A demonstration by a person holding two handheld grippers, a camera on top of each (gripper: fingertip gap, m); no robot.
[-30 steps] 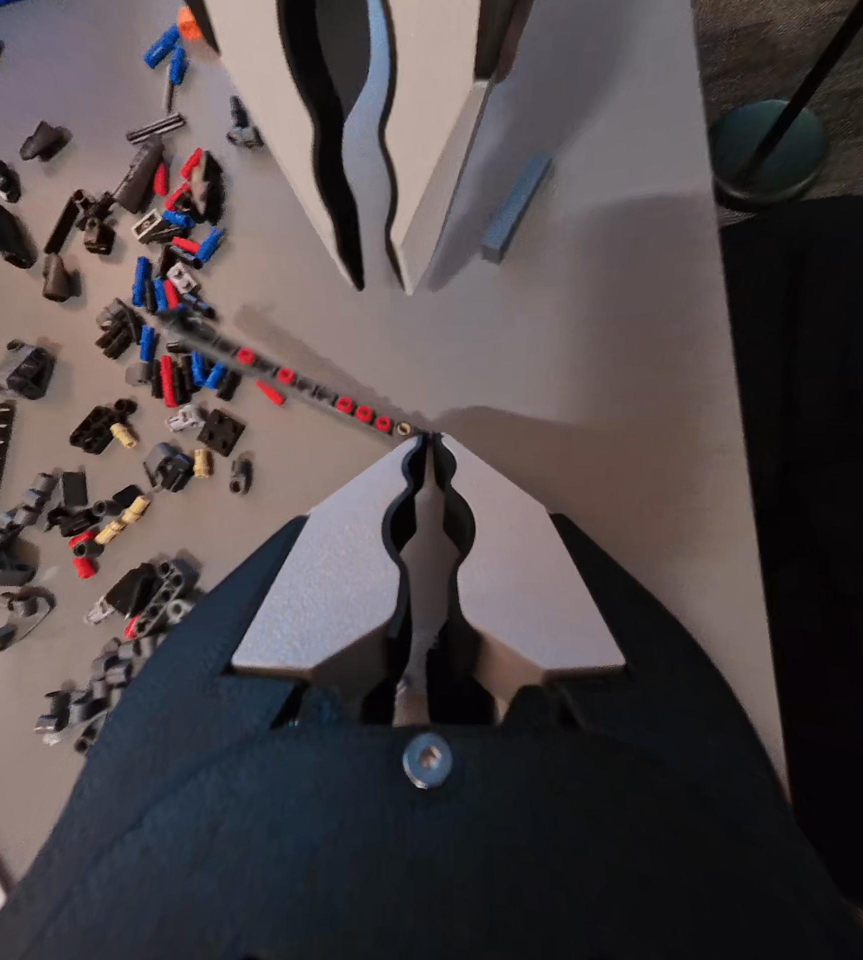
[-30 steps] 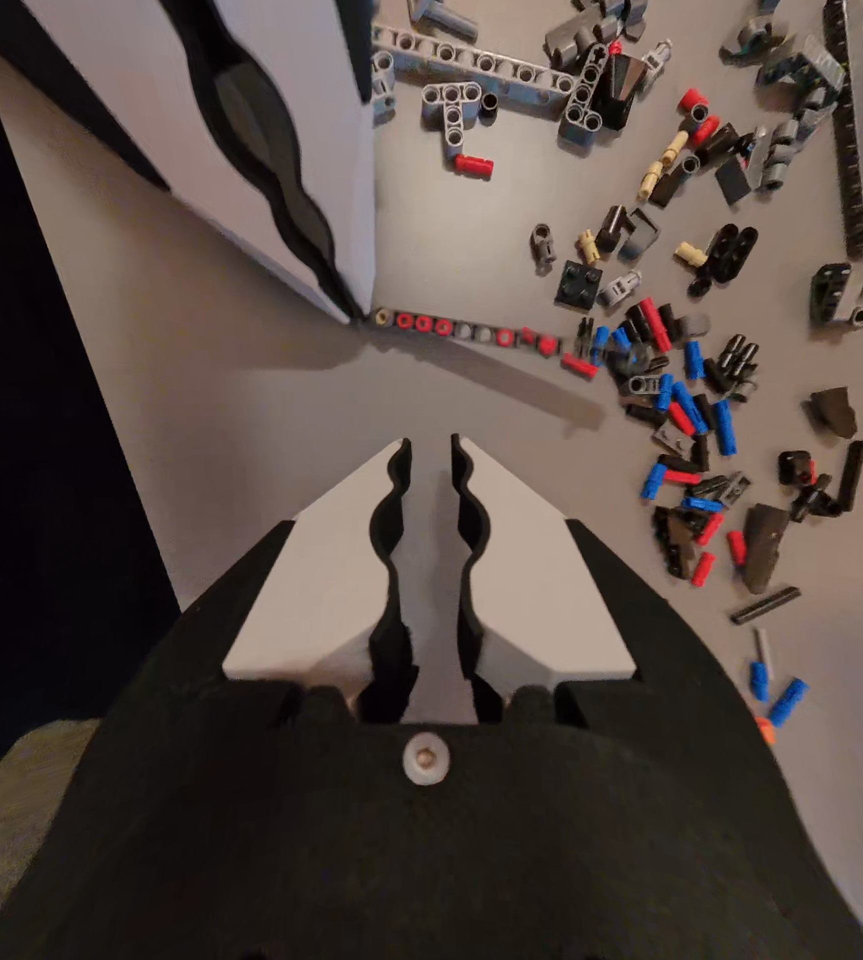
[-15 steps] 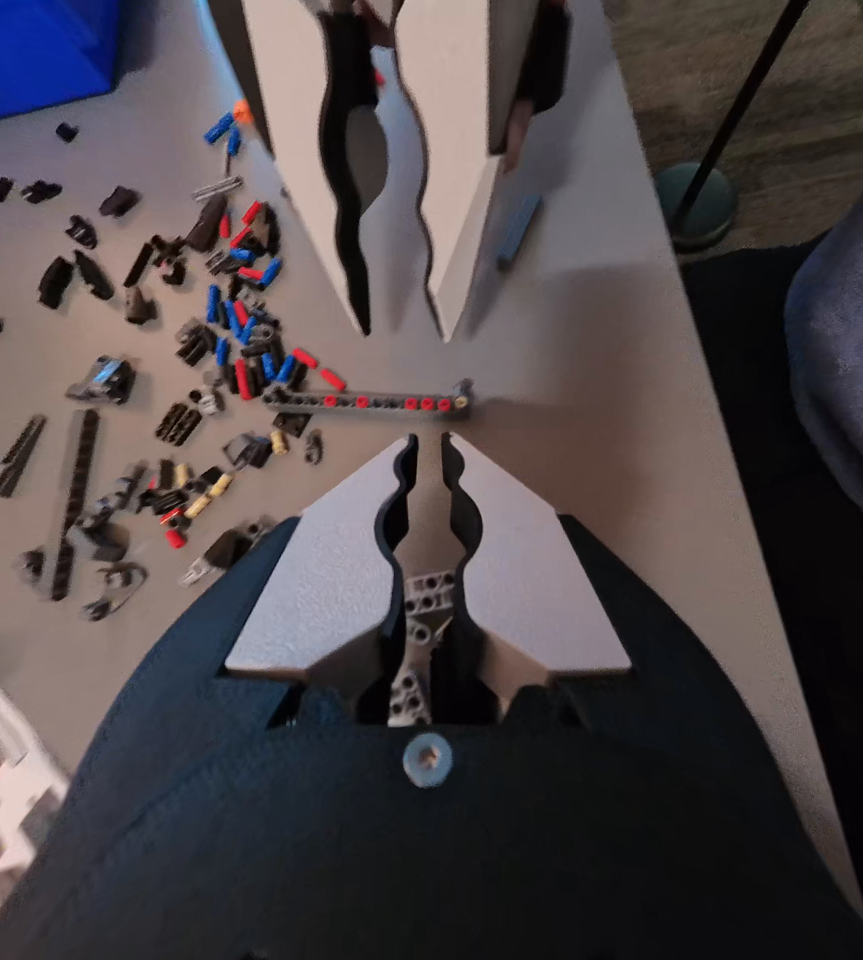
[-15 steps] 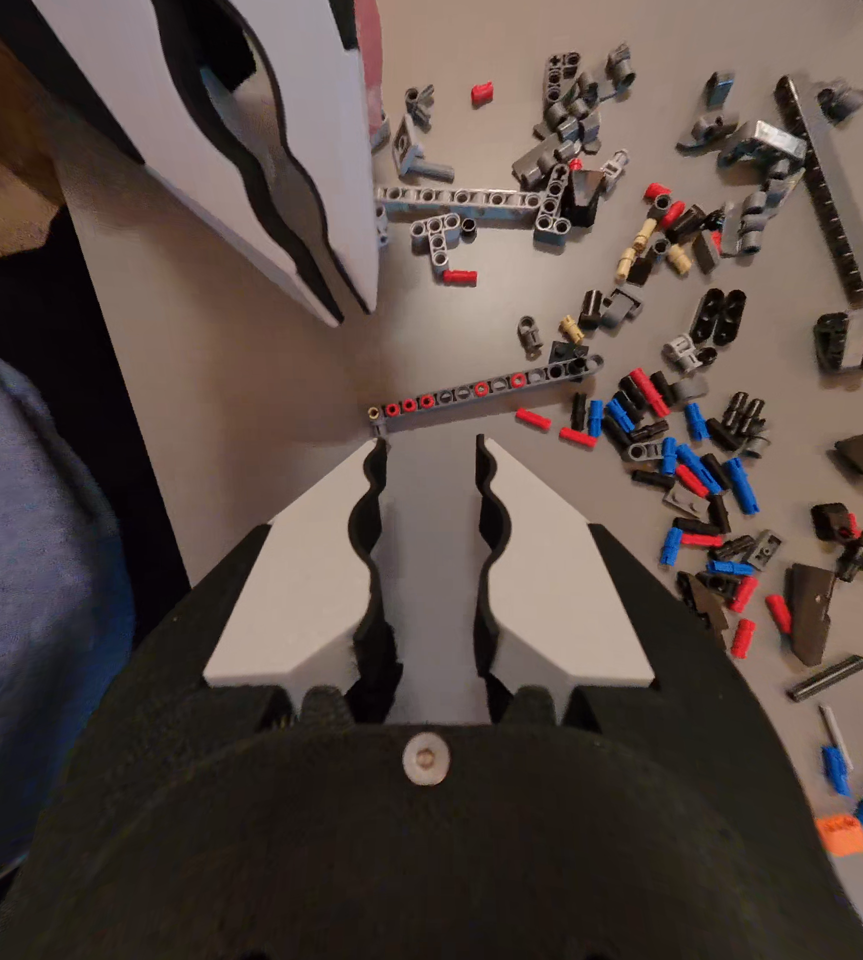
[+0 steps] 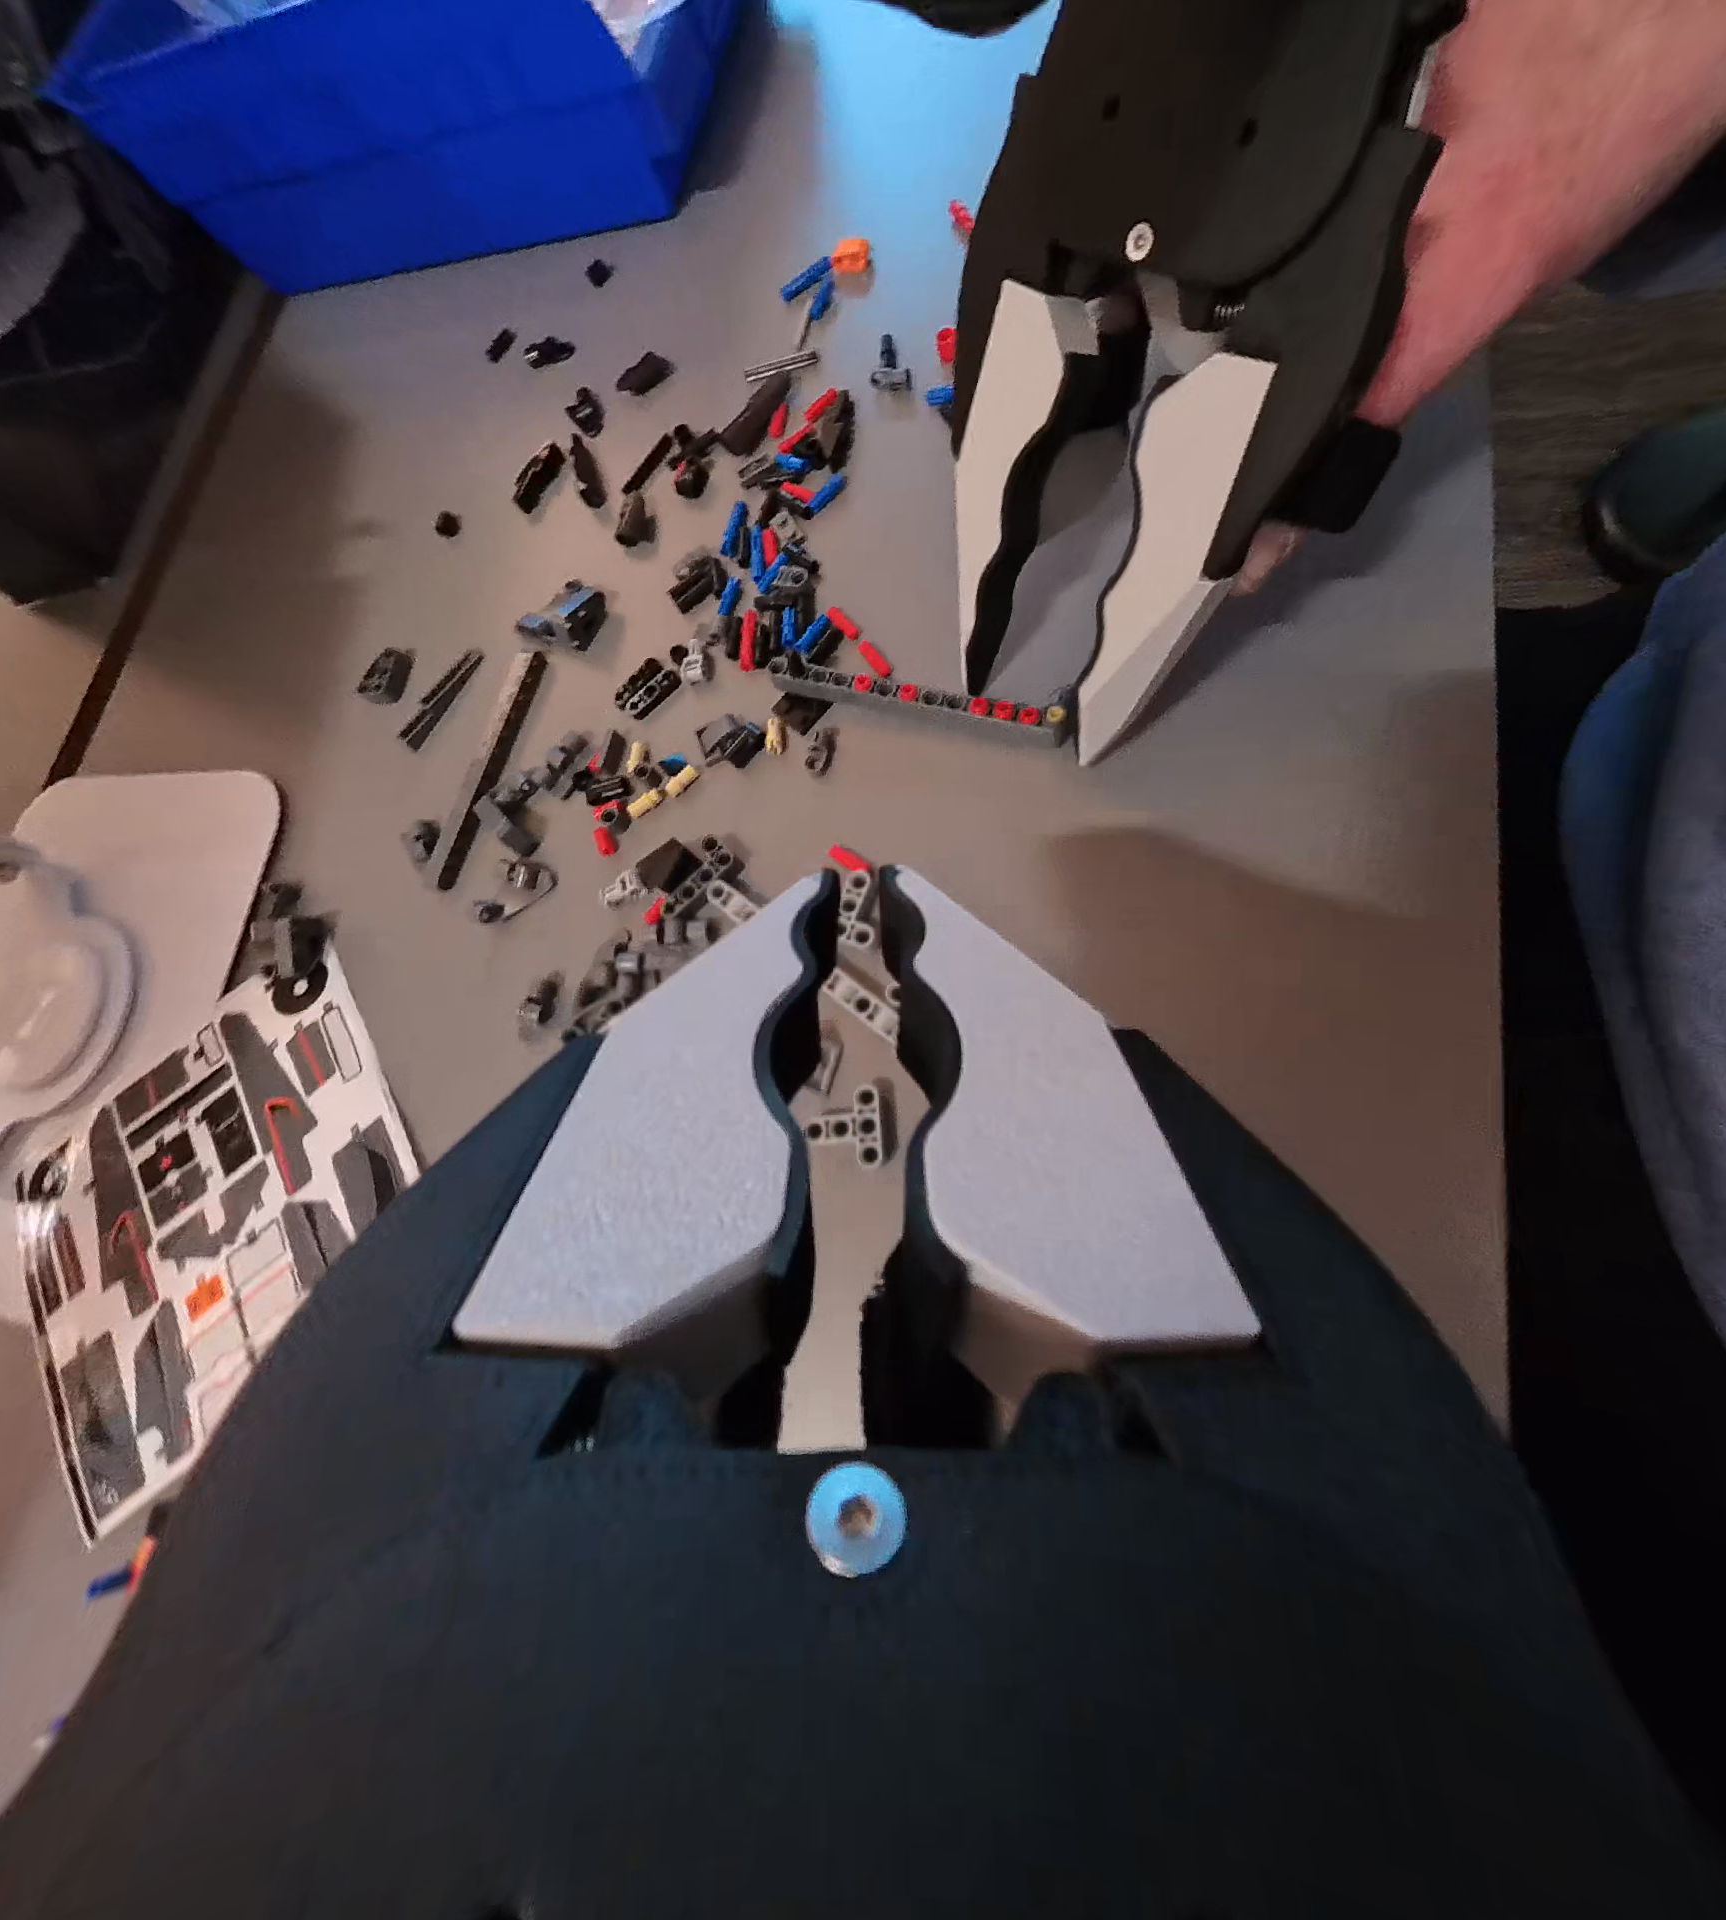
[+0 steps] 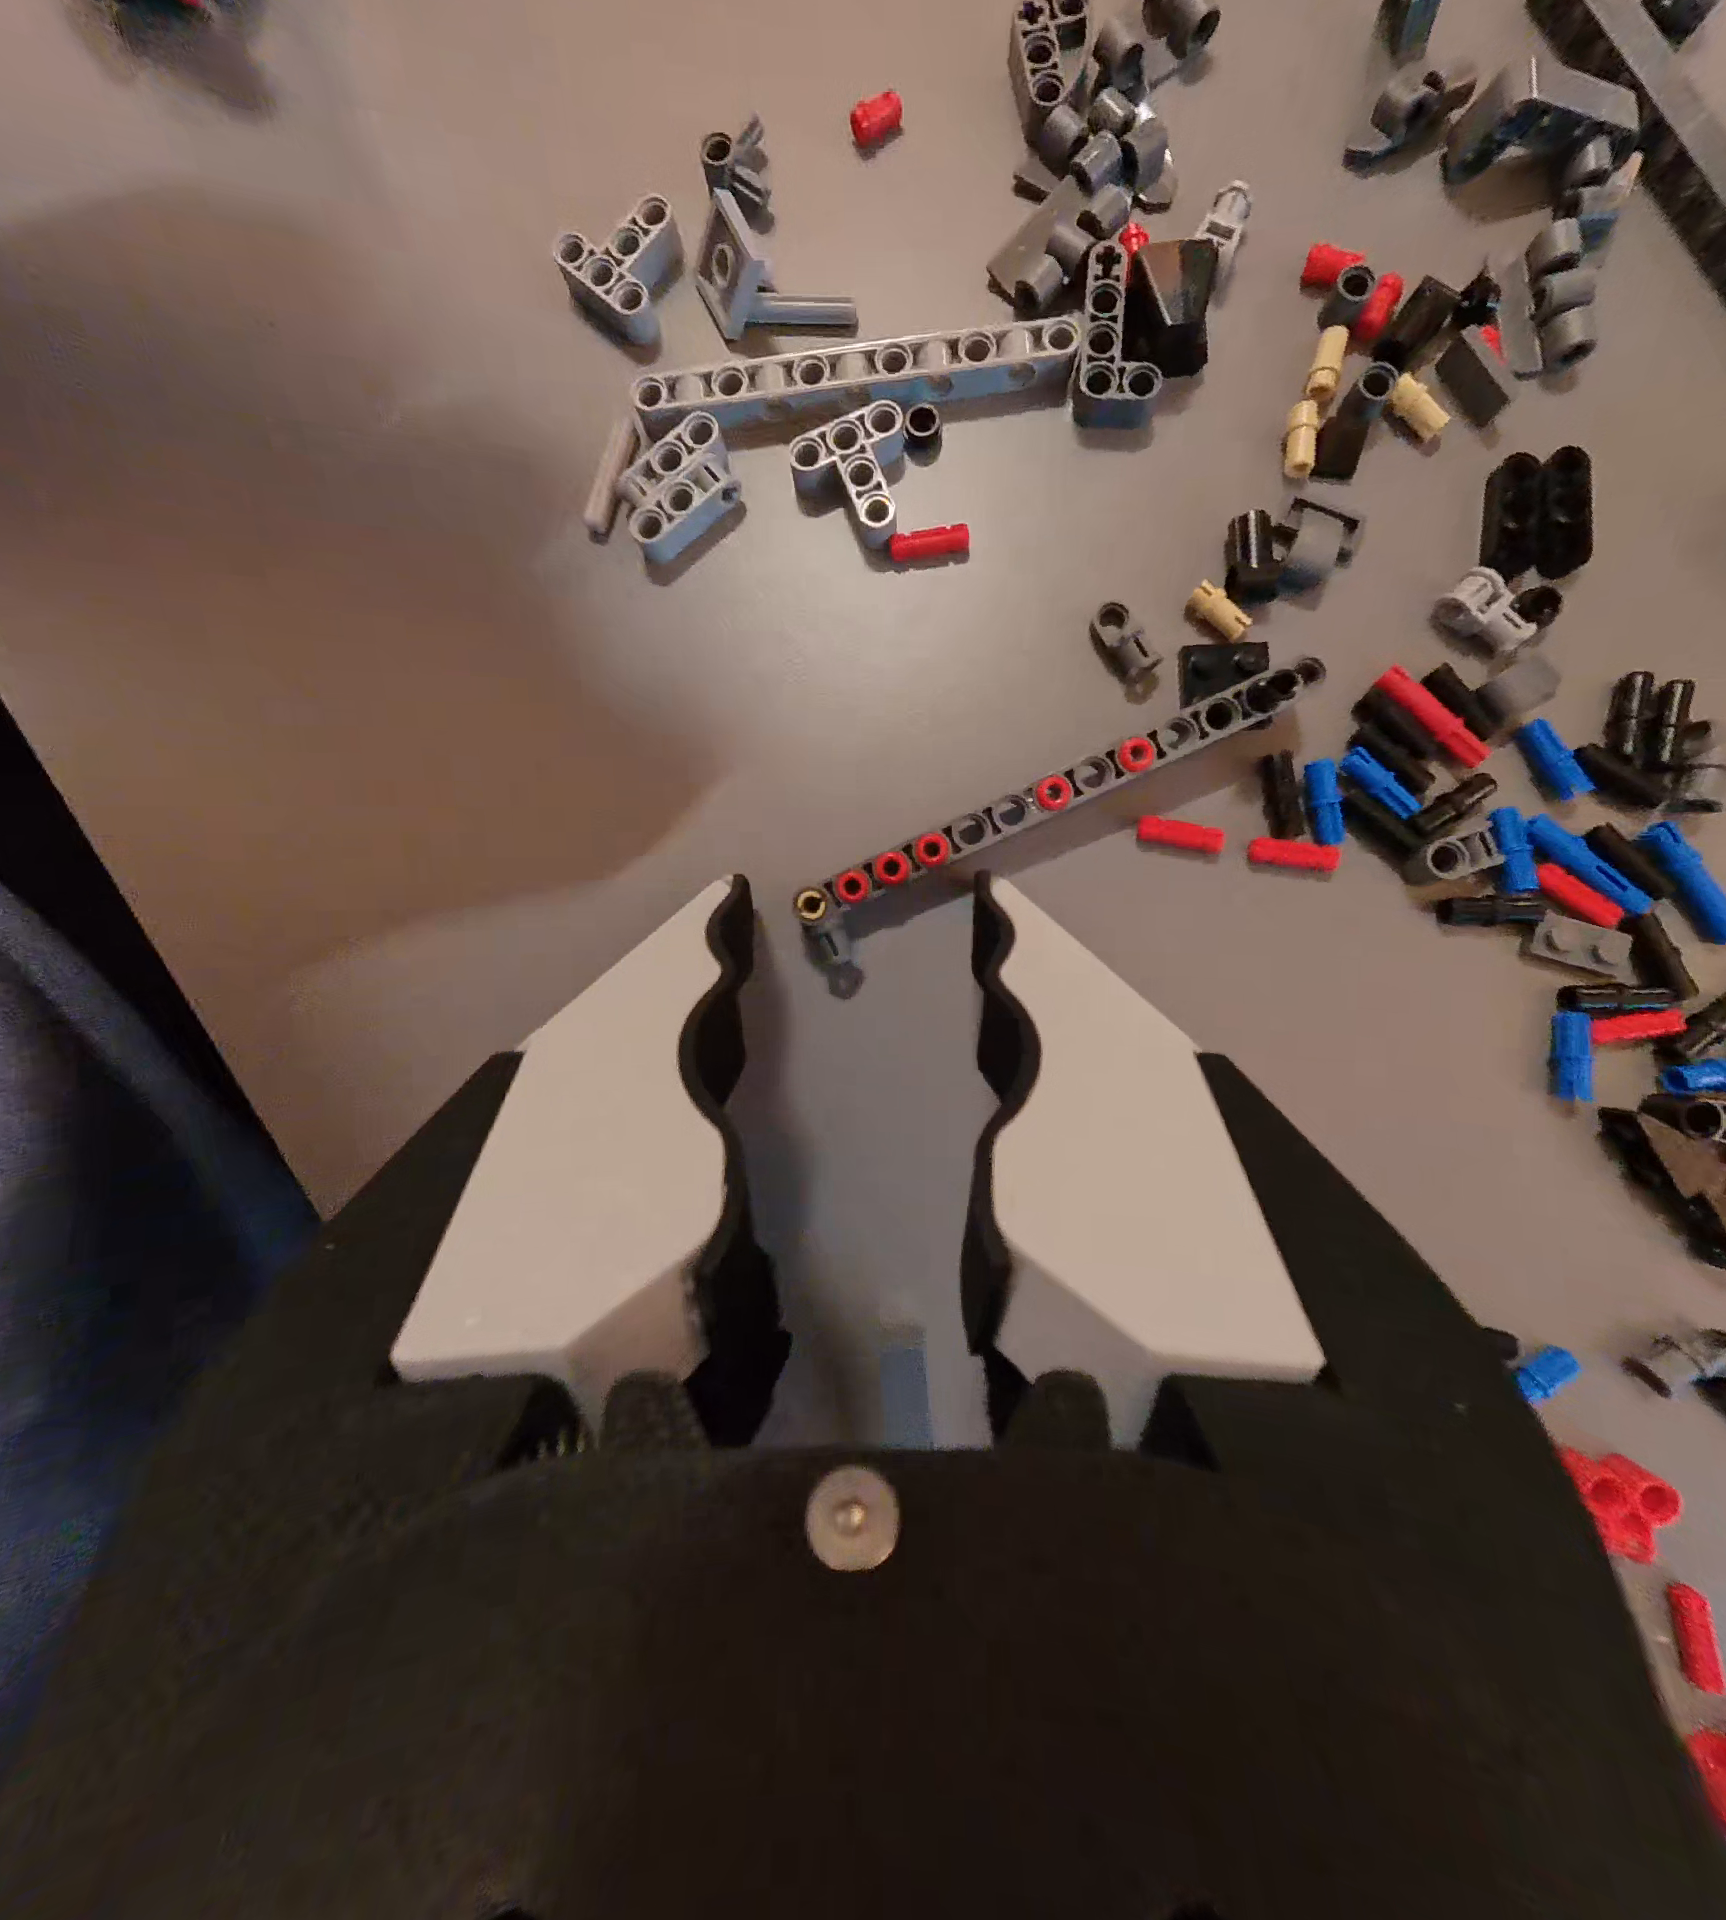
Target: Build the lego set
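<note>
Your right gripper (image 6: 859, 899) released, tips straddling dark beam (image 6: 1046, 795) end; left gripper (image 5: 854, 883) parted, empty; loose pins (image 6: 1565, 862) crowd beam's far end.

**Pinned beam among loose lego pieces**

Lies flat on the grey surface (image 6: 423, 644): a long dark grey beam (image 6: 1051, 795) (image 5: 916, 701), holes facing up, several plugged with red pins, one tan pin at the near end. Sits beside a scatter of blue, red and black pins (image 6: 1565, 852). Farther off, a light grey beam (image 6: 859, 376) with small angled connectors alongside.
</note>
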